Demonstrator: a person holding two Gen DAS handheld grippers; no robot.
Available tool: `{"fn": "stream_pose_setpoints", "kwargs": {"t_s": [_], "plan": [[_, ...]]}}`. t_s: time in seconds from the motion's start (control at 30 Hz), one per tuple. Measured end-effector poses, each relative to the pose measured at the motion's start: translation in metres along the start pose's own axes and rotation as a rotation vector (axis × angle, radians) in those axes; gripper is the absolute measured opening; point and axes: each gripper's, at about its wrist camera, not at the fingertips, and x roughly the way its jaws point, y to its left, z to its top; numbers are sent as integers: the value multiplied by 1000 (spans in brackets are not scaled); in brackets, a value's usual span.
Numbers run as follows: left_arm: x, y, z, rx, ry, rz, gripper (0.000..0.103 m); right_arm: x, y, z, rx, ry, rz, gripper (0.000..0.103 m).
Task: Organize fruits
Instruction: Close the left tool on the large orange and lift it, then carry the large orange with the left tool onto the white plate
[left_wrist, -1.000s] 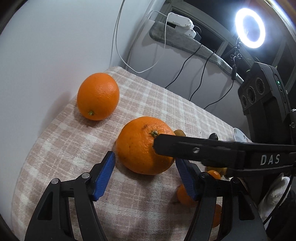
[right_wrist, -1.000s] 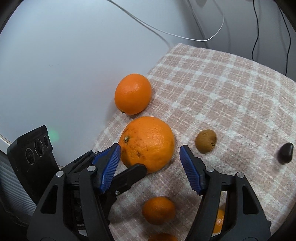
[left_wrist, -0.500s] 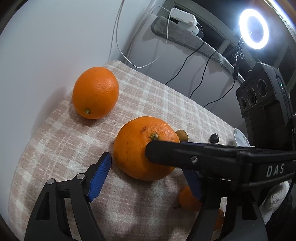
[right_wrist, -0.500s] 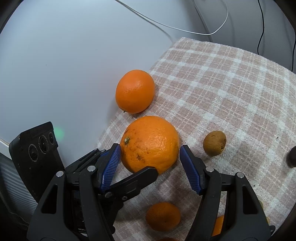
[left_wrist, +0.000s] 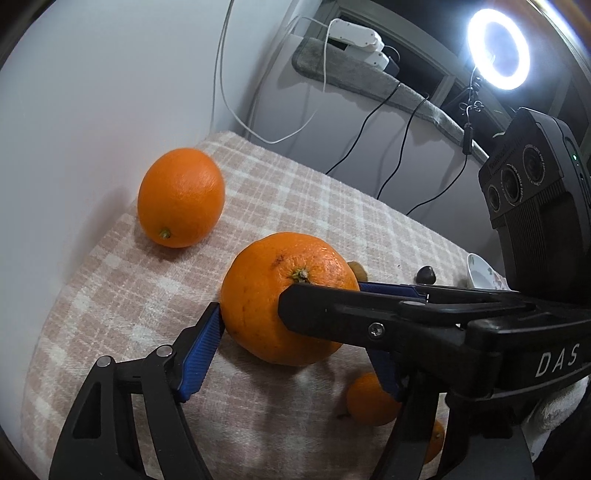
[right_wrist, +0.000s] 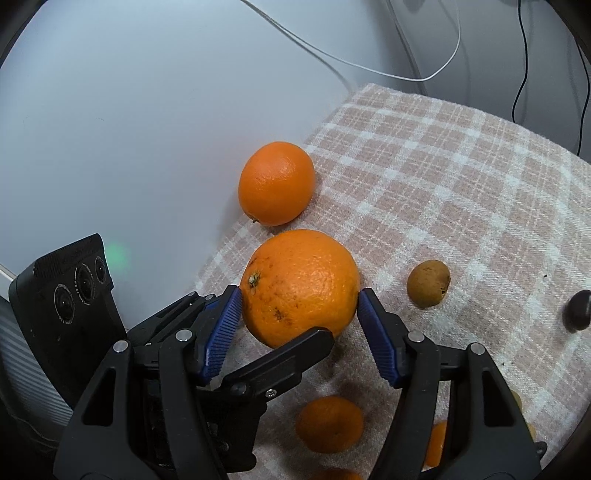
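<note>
A large orange (left_wrist: 269, 295) (right_wrist: 301, 284) lies on the pink checked cloth (left_wrist: 110, 295). Both grippers reach around it from different sides. My right gripper (right_wrist: 299, 321) has its blue pads touching both sides of the orange. My left gripper (left_wrist: 291, 350) is open around it, its left pad (left_wrist: 201, 347) near the orange; the right finger is partly hidden behind the other gripper. A second, smoother orange (left_wrist: 181, 197) (right_wrist: 275, 182) lies beyond, at the wall.
Small mandarins (right_wrist: 328, 422) (left_wrist: 369, 400) lie near the grippers. A brown fruit (right_wrist: 428, 282) and a dark one (right_wrist: 576, 308) lie to the right. A white bowl (left_wrist: 480, 271) is at the far edge. Cables hang down the wall.
Both grippers have moved forward around the large orange. The right gripper's pads have closed in from a gap to touching its sides.
</note>
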Motion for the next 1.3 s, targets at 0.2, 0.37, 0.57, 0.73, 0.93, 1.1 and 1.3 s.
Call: {"fn": "stream_pose_setpoints", "kwargs": {"t_s": [0.2, 0.37, 0.57, 0.73, 0.93, 1.1, 1.3], "plan": [[-7, -16, 3, 29, -22, -15, 73, -25, 2, -6, -4, -42, -14, 67], [-10, -35, 4, 60, -36, -30, 73, -48, 0, -13, 2, -79, -28, 67], [-11, -63, 4, 99, -42, -56, 73, -77, -9, -23, 11, -119, -51, 67], [-8, -89, 4, 139, -40, -83, 73, -103, -21, -32, 31, -152, -76, 67], [0, -128, 3, 193, -32, -126, 73, -139, -40, -46, 64, -205, -112, 67], [9, -159, 2, 233, -22, -161, 73, -173, -61, -59, 98, -244, -142, 67], [25, -194, -1, 269, -1, -205, 73, -200, -89, -73, 141, -276, -181, 67]]}}
